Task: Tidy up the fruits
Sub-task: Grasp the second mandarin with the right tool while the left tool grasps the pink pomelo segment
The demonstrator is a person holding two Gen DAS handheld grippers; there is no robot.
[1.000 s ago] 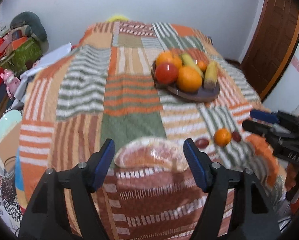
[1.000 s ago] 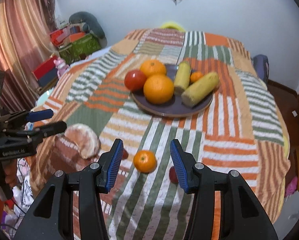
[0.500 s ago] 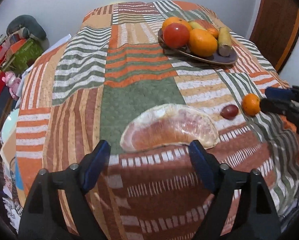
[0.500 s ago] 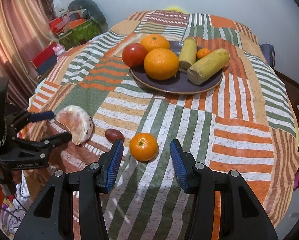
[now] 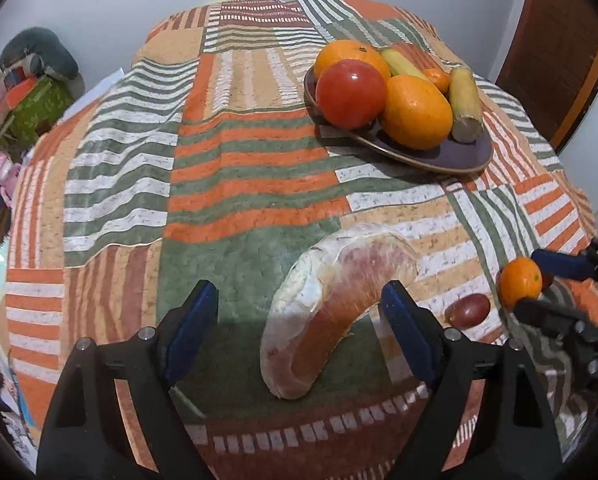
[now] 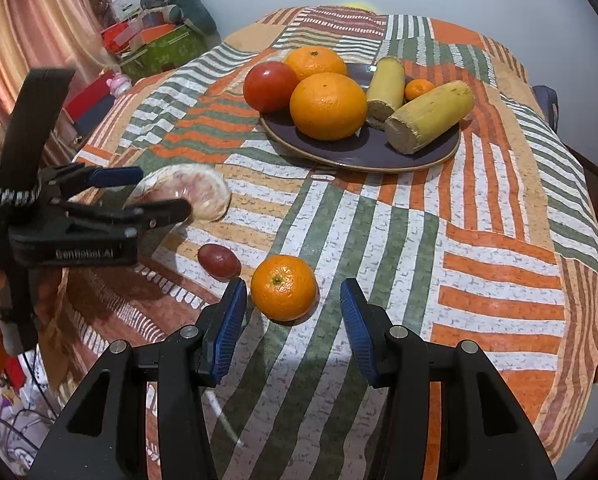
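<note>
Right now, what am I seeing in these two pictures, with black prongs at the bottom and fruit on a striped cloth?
Those prongs are hand-held tongs, one in each of a person's hands, each carrying its own camera. One picture looks along the left tongs, the other along the right tongs. On the striped patchwork cloth stands a dark purple plate of oranges, a tomato and yellow stalk pieces. The left tongs have just been opening around a pale pink pomelo segment; the right tongs flank a small orange mandarin. Nothing is gripped. A small dark red fruit lies nearby.
</note>
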